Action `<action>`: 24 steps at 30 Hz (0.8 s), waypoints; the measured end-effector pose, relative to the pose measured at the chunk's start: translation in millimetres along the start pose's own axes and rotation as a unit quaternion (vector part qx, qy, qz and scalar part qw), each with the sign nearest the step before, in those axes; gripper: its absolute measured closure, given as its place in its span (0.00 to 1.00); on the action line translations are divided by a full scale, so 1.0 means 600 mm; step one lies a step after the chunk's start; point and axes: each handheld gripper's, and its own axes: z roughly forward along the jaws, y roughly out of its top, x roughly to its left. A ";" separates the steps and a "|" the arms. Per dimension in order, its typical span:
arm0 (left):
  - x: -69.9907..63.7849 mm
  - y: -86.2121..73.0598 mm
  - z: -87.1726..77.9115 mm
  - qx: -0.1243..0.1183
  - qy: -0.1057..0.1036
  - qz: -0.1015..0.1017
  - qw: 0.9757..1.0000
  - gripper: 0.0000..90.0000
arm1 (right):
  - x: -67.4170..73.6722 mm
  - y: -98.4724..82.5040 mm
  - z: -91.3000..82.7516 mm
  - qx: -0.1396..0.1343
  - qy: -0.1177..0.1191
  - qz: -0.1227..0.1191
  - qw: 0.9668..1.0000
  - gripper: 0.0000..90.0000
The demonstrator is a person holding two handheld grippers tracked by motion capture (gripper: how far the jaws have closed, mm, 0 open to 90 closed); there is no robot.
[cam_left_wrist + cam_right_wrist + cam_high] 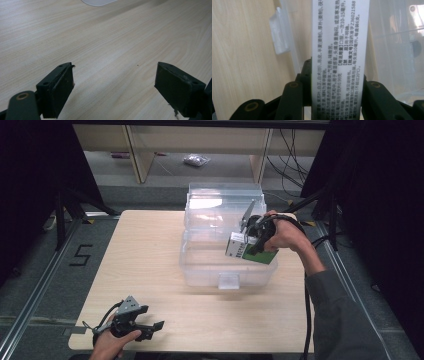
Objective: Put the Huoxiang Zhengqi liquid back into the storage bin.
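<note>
Green-and-white carton [248, 250], printed with small text, is hanging above the right part of the clear lidless bin [200, 270], pinched across its narrow sides by the right gripper [254, 240]. Likely light, stiff cardboard, somewhat crushable; flat opposite faces are offering the safest hold. The left gripper [150, 327], fingers [56, 93] spread and empty, is resting on the near left surface [145, 250].

Bright tabletop [150, 270] under overhead light, dark surroundings, glare on clear bin [220, 205], soft close-up blur.
</note>
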 end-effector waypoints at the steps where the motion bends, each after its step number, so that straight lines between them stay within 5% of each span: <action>1: 0.000 0.000 0.000 0.000 0.000 0.000 1.000 0.17 | -0.003 -0.001 0.002 0.001 0.002 0.003 1.000 0.73; 10: 0.000 0.000 0.000 -0.002 -0.002 -0.001 1.000 0.17 | -0.019 0.000 0.025 0.017 0.011 -0.008 1.000 0.72; 12: 0.000 0.000 0.000 -0.001 -0.001 0.000 1.000 0.17 | -0.017 0.001 0.031 0.021 0.014 0.008 1.000 0.72; 17: -0.002 -0.001 0.001 -0.010 -0.003 -0.010 1.000 0.17 | -0.026 0.004 0.052 0.028 0.021 -0.013 0.999 0.72; 24: -0.002 -0.001 0.002 -0.013 -0.002 -0.010 1.000 0.17 | -0.030 -0.002 0.072 0.029 0.030 -0.003 0.999 0.72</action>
